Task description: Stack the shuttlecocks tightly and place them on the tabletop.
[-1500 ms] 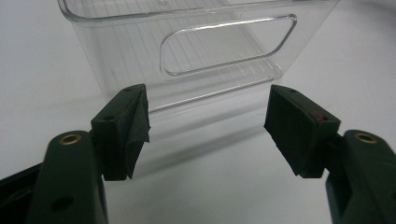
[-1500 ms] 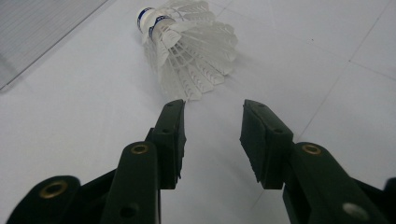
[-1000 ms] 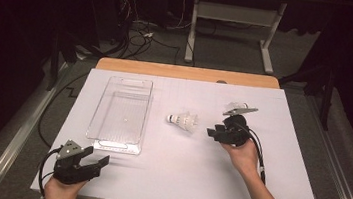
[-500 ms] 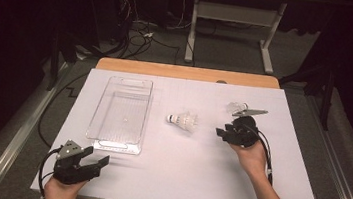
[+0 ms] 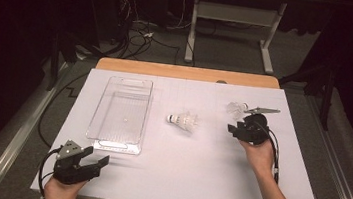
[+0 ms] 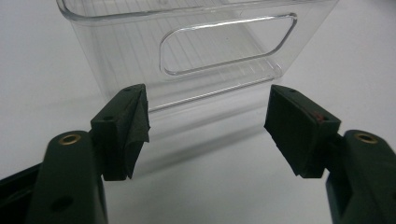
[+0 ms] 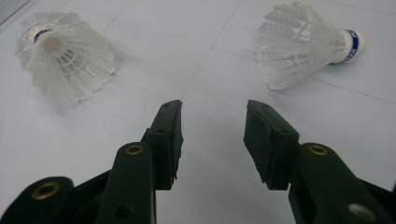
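Observation:
Two white feather shuttlecocks lie on the white table sheet. One shuttlecock [image 5: 182, 121] [image 7: 63, 51] is at the middle with its cork away from my right gripper. The second shuttlecock [image 5: 236, 108] [image 7: 308, 44] lies farther back on the right and has a blue band on its cork. My right gripper [image 5: 233, 130] [image 7: 212, 126] is just in front of the second one, jaws pointing left, open with nothing between them. A clear plastic tray [image 5: 120, 115] [image 6: 196, 46] stands at the left. My left gripper [image 5: 101, 163] [image 6: 208, 126] rests before its near end, open and holding nothing.
The white sheet [image 5: 195, 182] covers a wooden table whose bare far edge [image 5: 187, 73] shows at the back. Behind the table, cables and a desk frame [image 5: 232, 30] stand on the dark floor. A cable [image 5: 275, 151] trails from the right gripper along the forearm.
My right gripper has drifted to the right, away from the middle shuttlecock. The left gripper, the tray and both shuttlecocks have stayed put.

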Tool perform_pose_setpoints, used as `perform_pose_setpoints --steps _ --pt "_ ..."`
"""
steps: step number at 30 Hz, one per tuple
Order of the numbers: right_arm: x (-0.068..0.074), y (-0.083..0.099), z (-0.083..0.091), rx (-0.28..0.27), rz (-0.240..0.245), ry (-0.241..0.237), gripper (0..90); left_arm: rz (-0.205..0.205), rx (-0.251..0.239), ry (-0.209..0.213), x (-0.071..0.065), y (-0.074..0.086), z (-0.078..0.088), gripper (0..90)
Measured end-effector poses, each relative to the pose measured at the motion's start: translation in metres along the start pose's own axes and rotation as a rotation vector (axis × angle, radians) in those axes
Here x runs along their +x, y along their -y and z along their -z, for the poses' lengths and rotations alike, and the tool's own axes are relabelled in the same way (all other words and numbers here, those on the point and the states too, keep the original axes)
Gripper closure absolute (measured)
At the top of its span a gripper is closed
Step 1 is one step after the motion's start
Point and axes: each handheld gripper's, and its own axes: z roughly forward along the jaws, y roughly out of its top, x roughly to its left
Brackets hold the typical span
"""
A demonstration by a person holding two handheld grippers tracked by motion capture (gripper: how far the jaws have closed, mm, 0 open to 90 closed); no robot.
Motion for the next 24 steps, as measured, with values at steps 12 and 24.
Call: perform_pose_setpoints --steps 12,24 --pt "-0.019 -0.009 -0.006 0.011 -0.043 0.058 57.9 0.004 -0.004 -0.003 0.000 0.000 0.000 31.4" --pt "-0.027 -0.016 -0.010 0.021 -0.065 0.088 58.2 0.006 -0.003 -0.004 0.000 0.000 0.000 31.4"
